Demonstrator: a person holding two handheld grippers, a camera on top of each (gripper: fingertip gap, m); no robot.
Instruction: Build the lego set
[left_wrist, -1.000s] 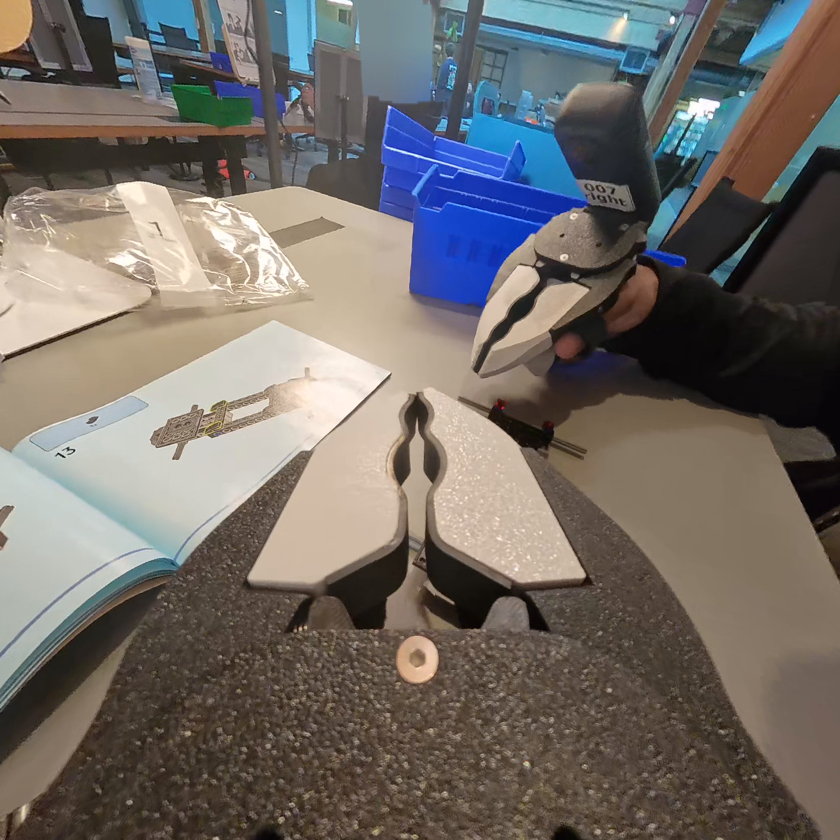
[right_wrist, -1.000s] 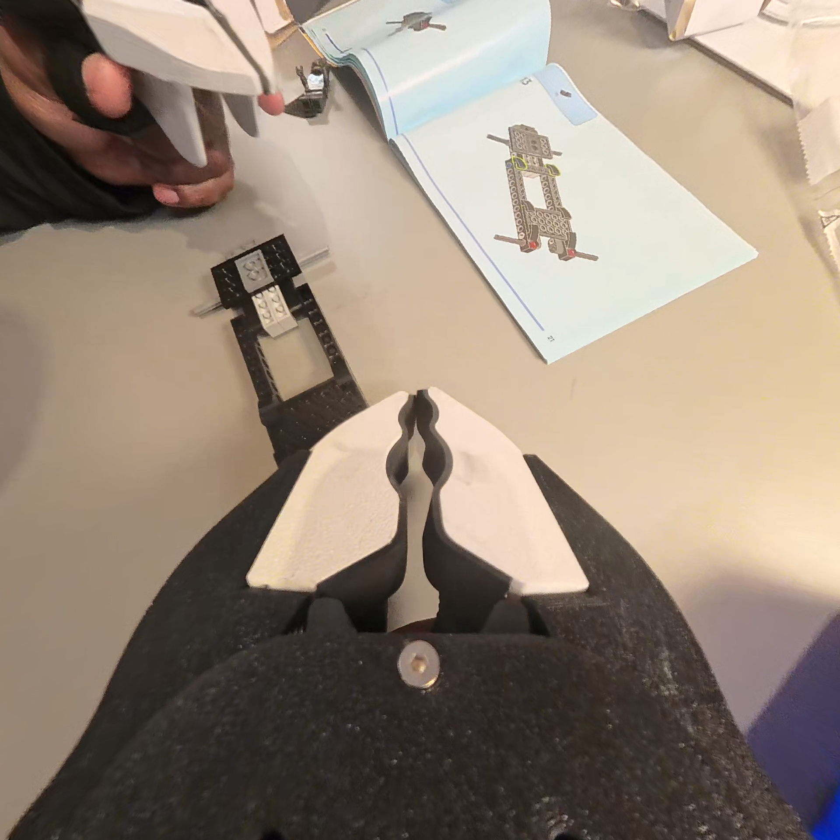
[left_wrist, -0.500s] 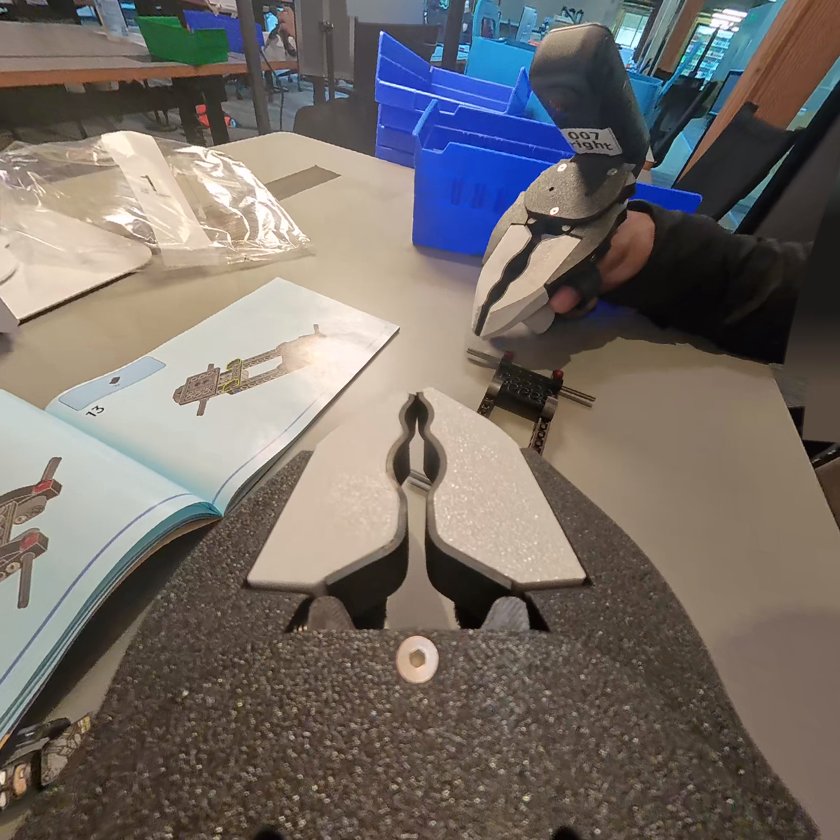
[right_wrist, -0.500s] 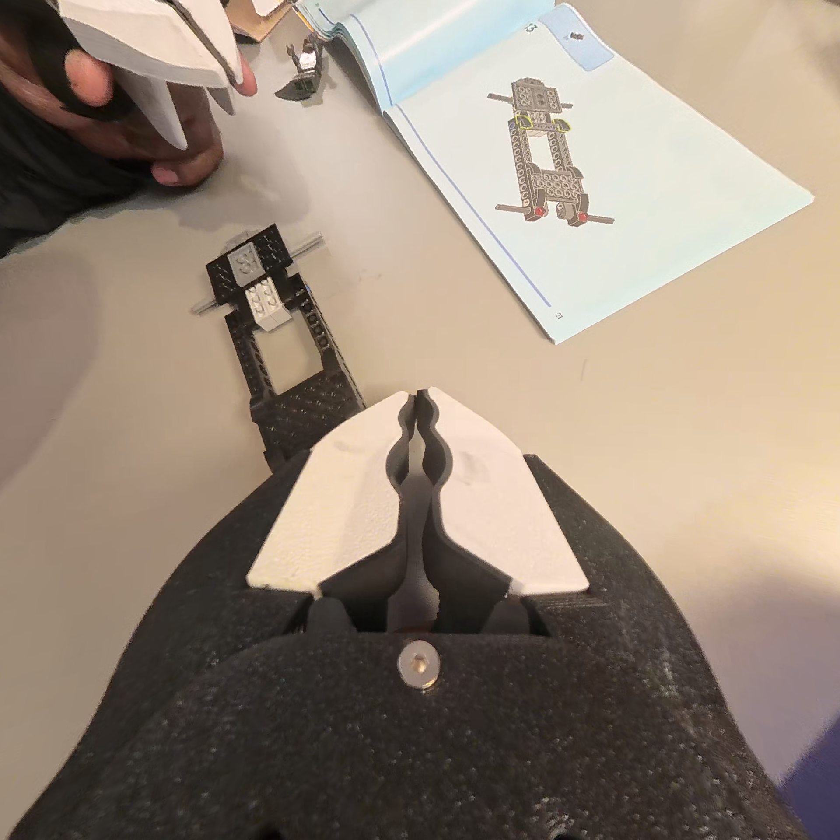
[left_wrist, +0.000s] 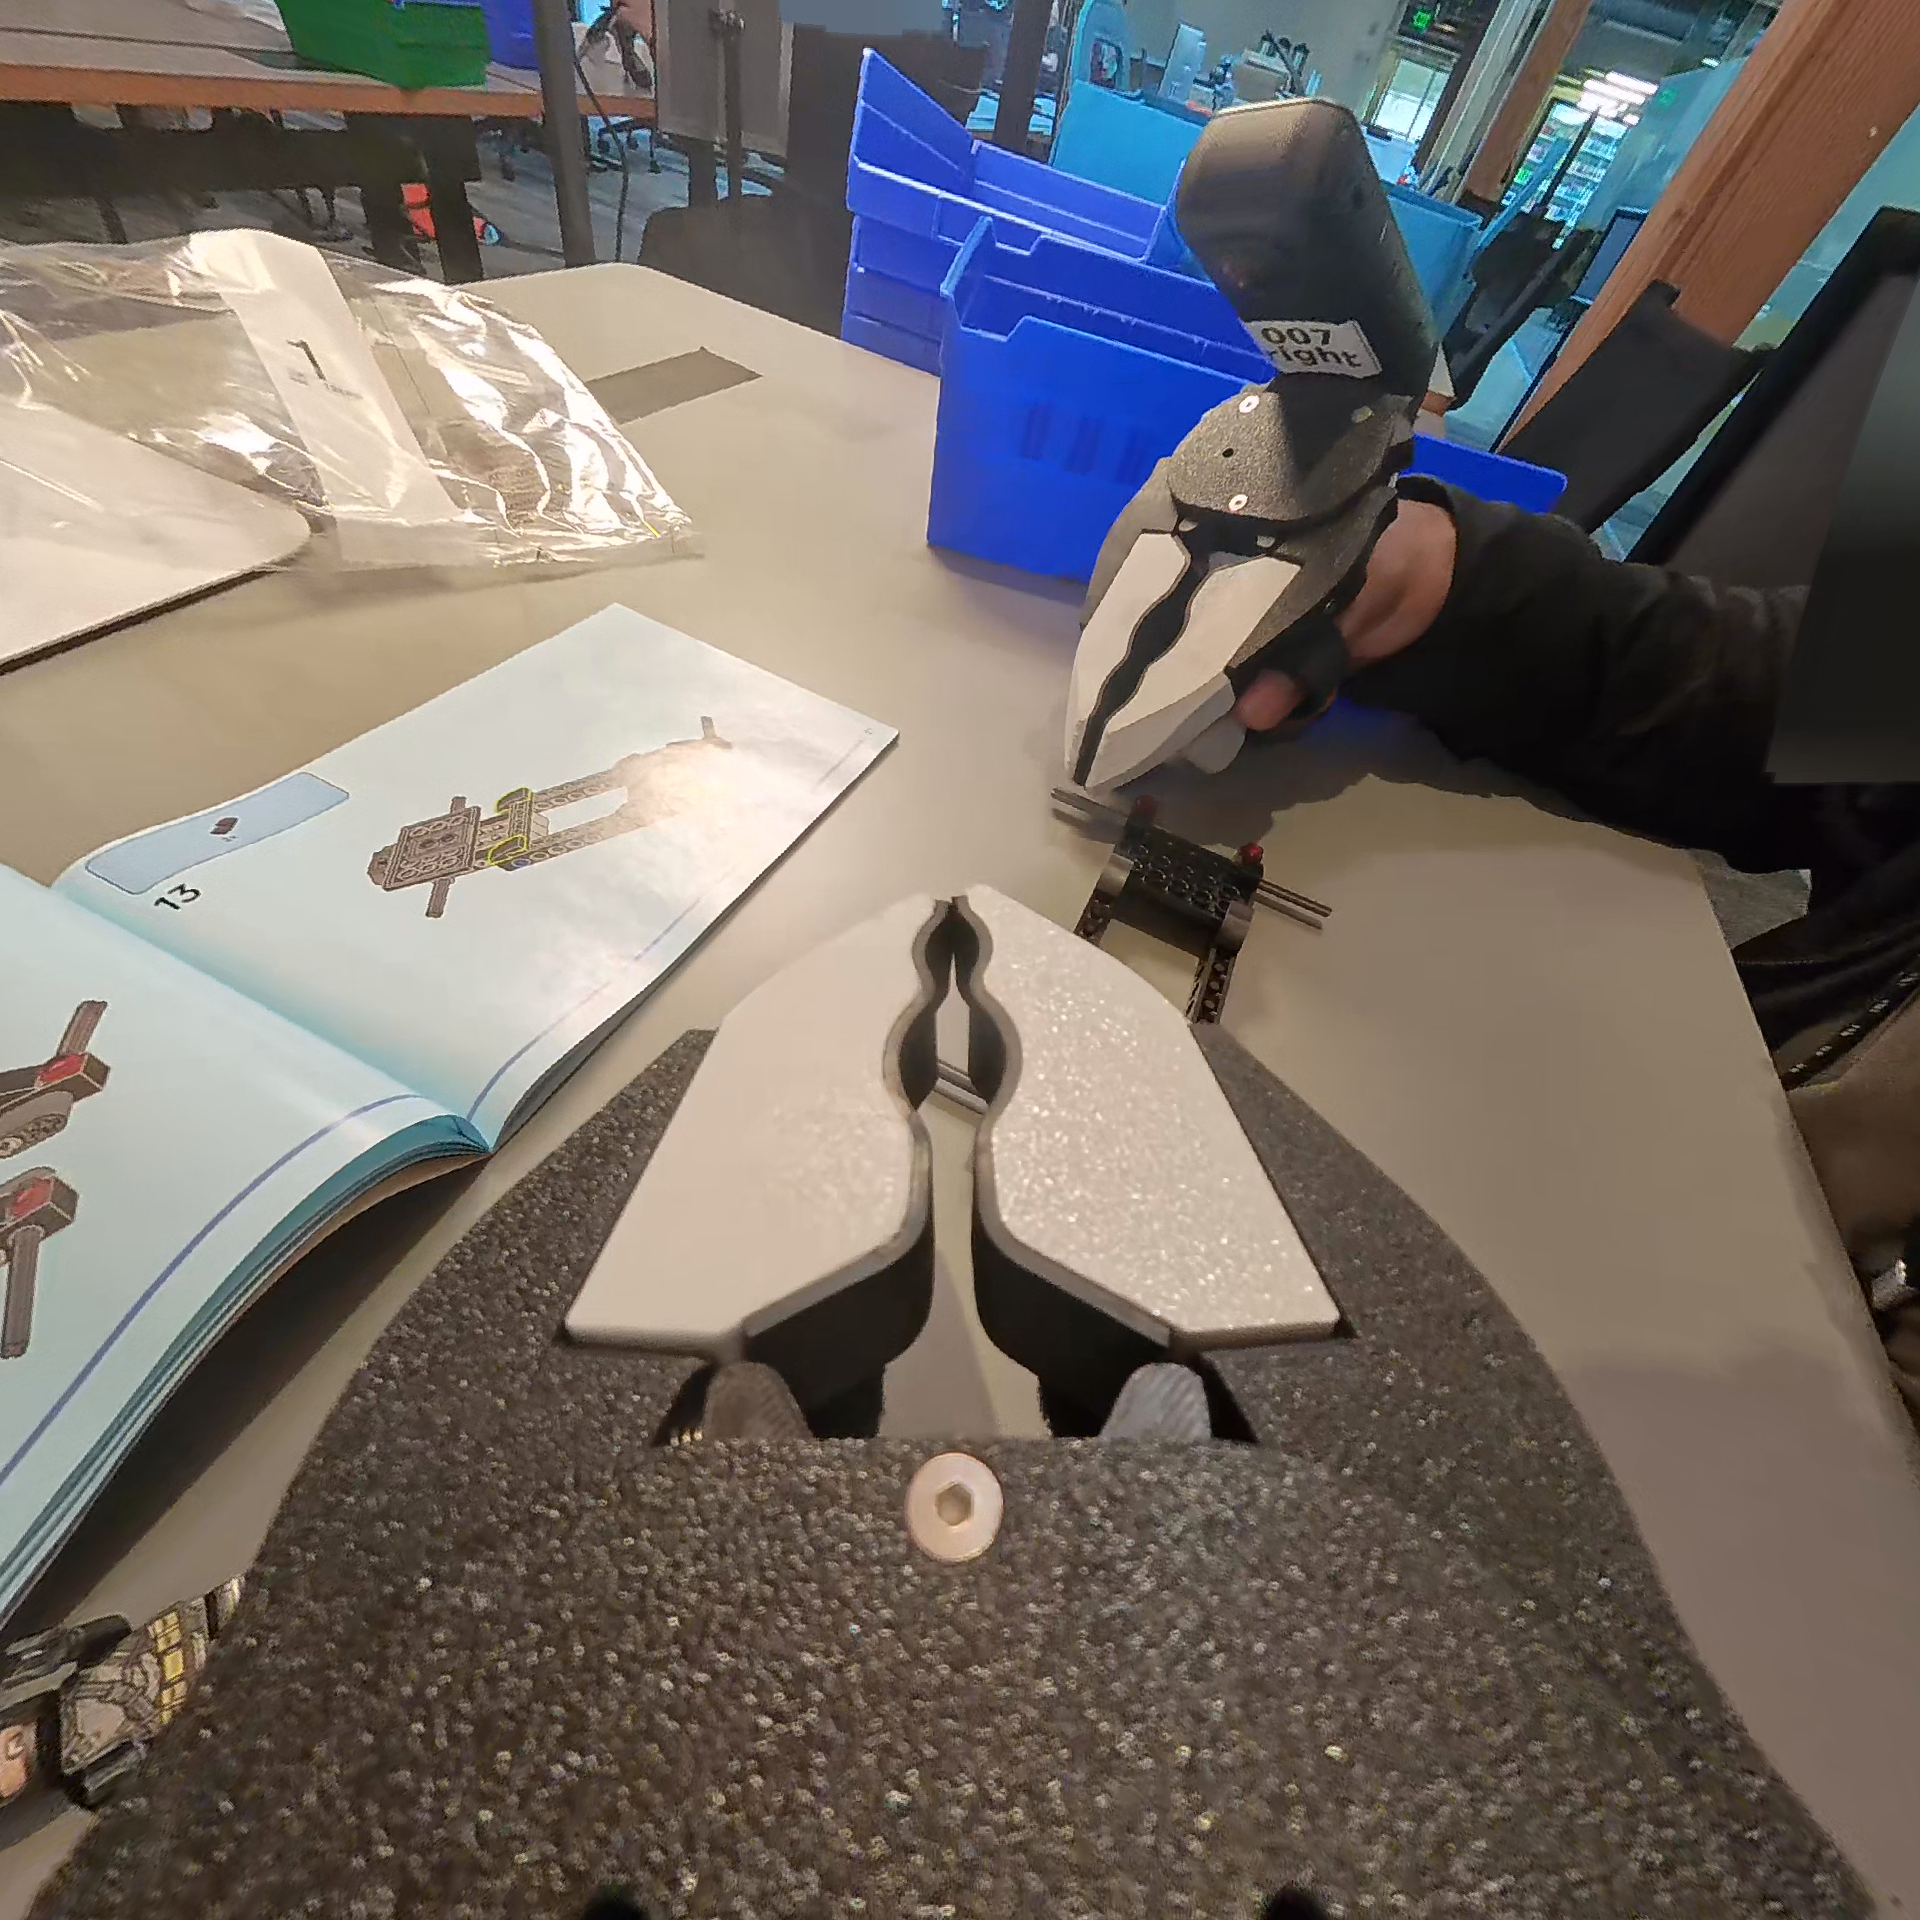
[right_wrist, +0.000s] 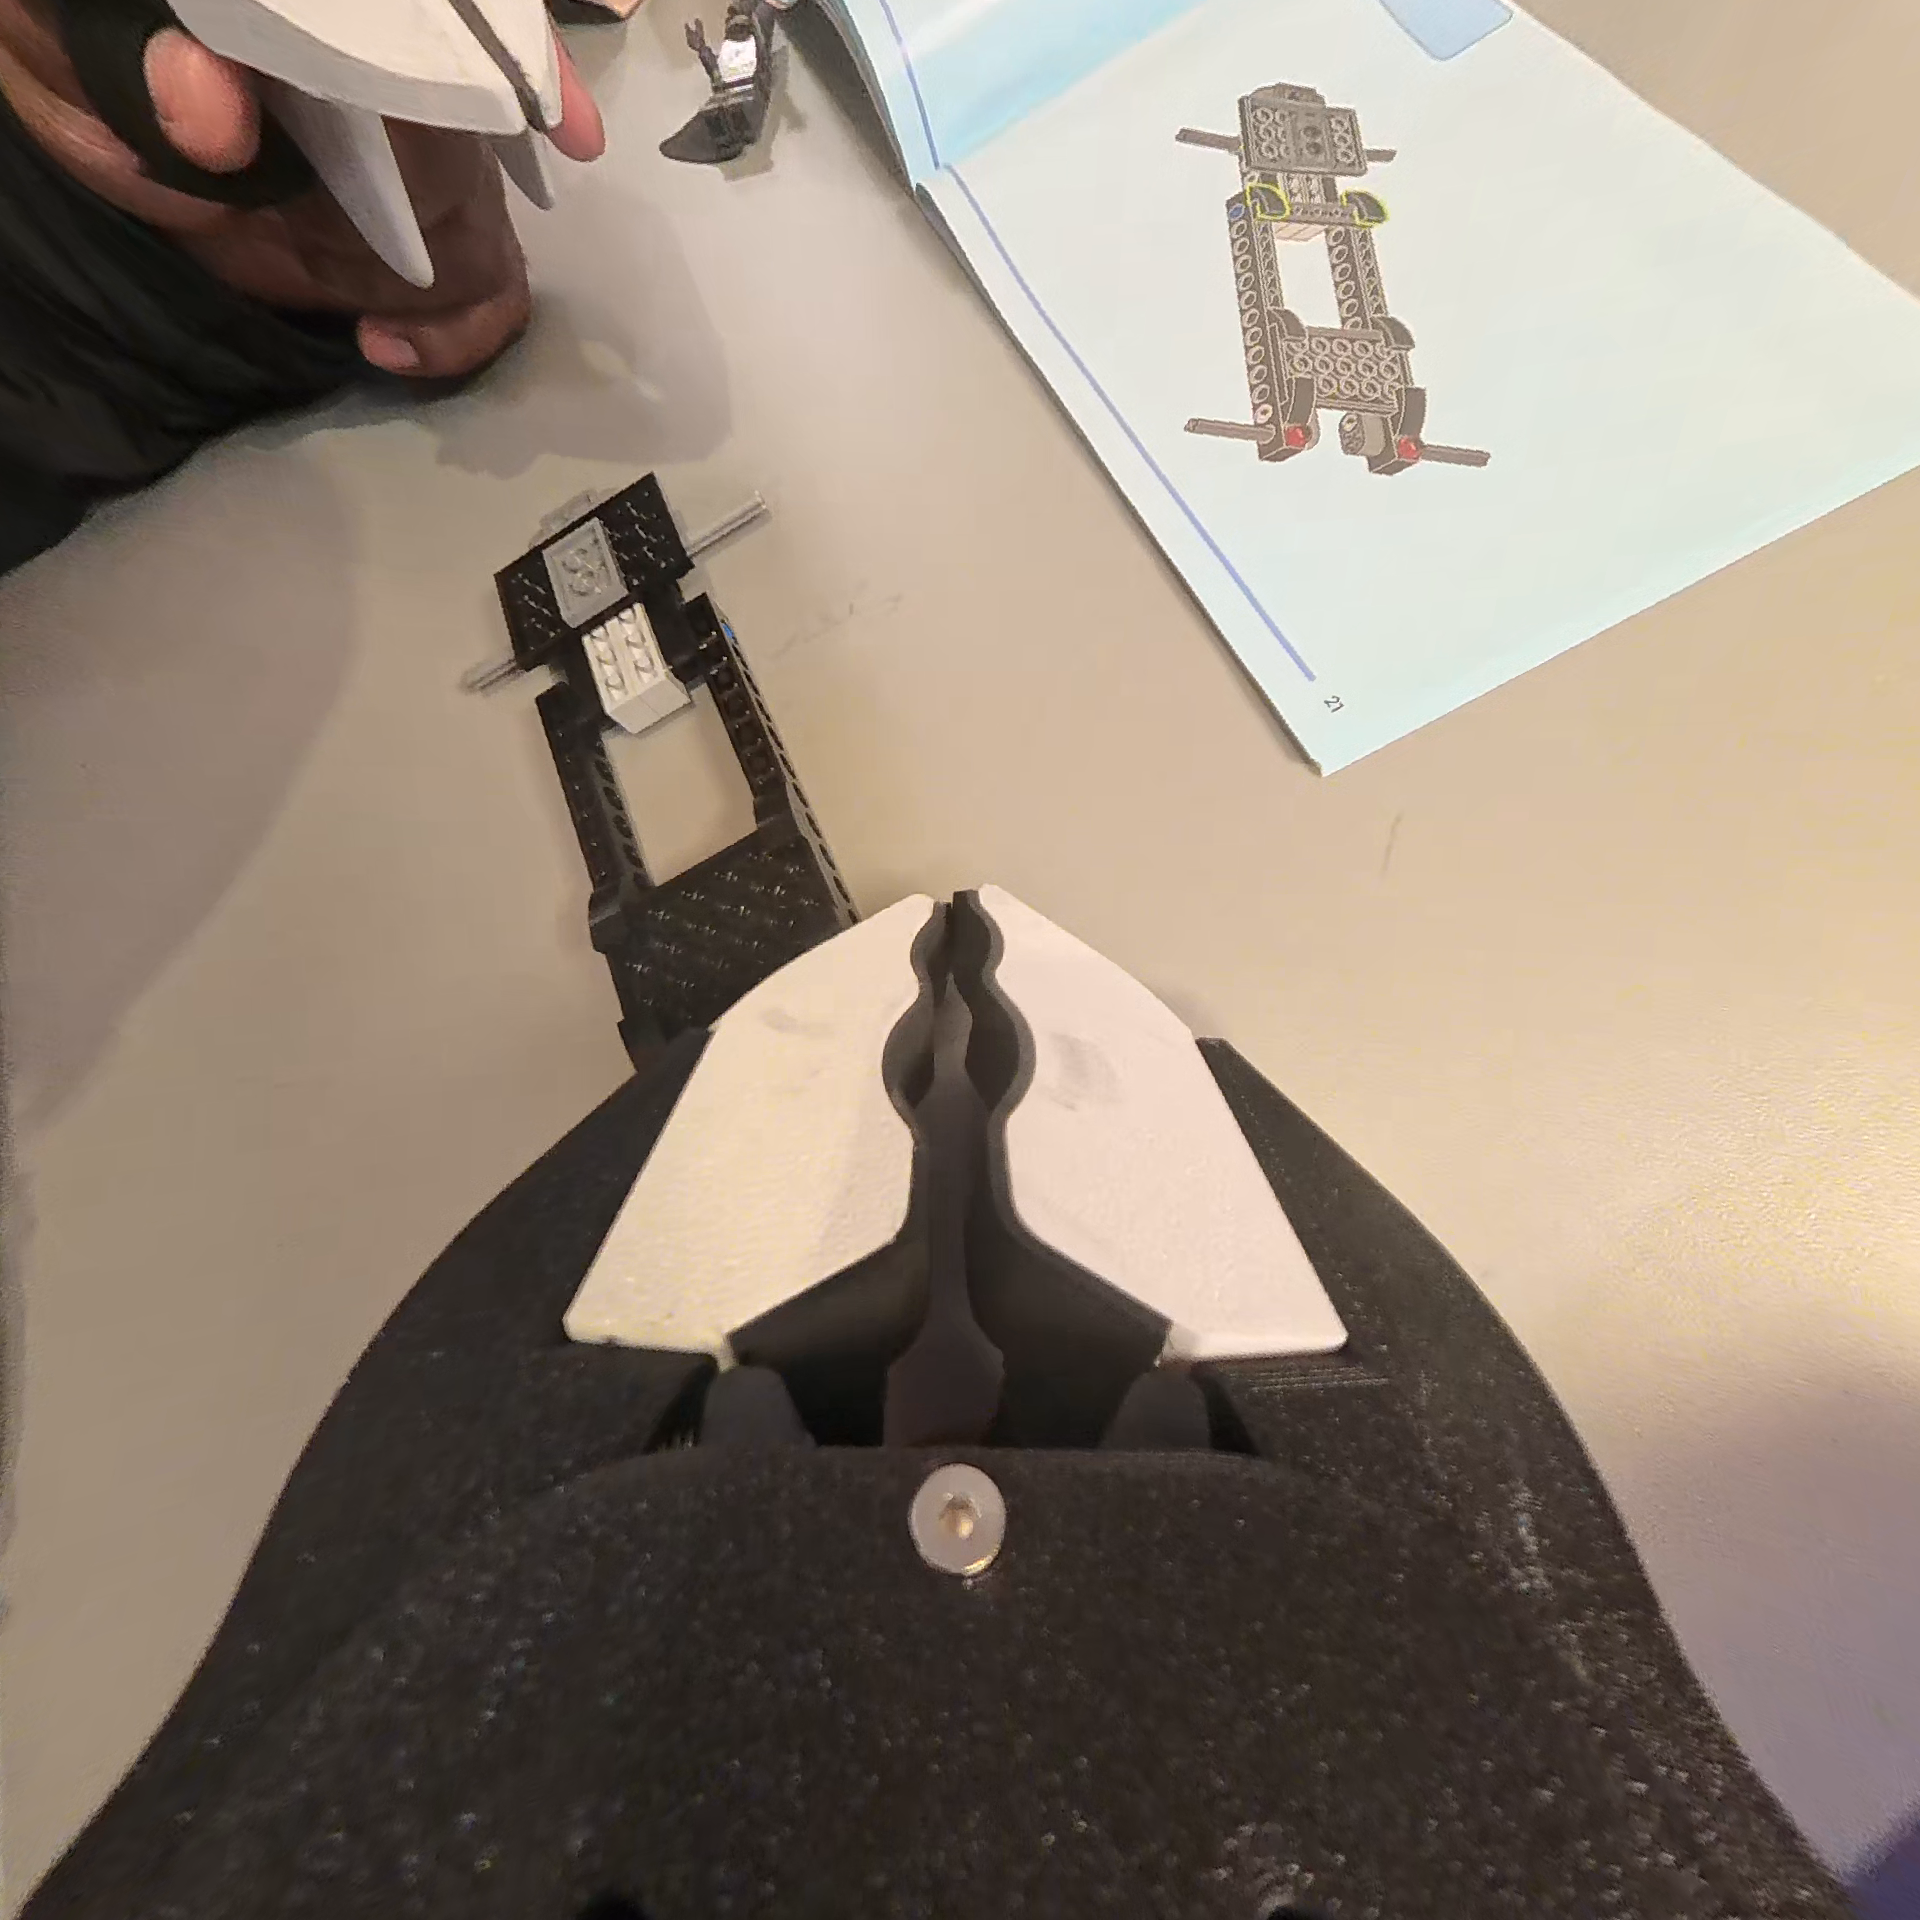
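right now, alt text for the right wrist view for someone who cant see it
The right gripper, shut and empty, hovers over a black brick frame on a beige table; an open instruction booklet lies beyond, the left gripper at top left.

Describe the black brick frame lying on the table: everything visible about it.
The black brick frame lies flat on the grey table: two long perforated beams joined by a studded plate at each end, around an open window. Grey bricks top one end; thin grey axles and red pins stick out sideways. Plastic-looking. Neither shut gripper visibly touches it.
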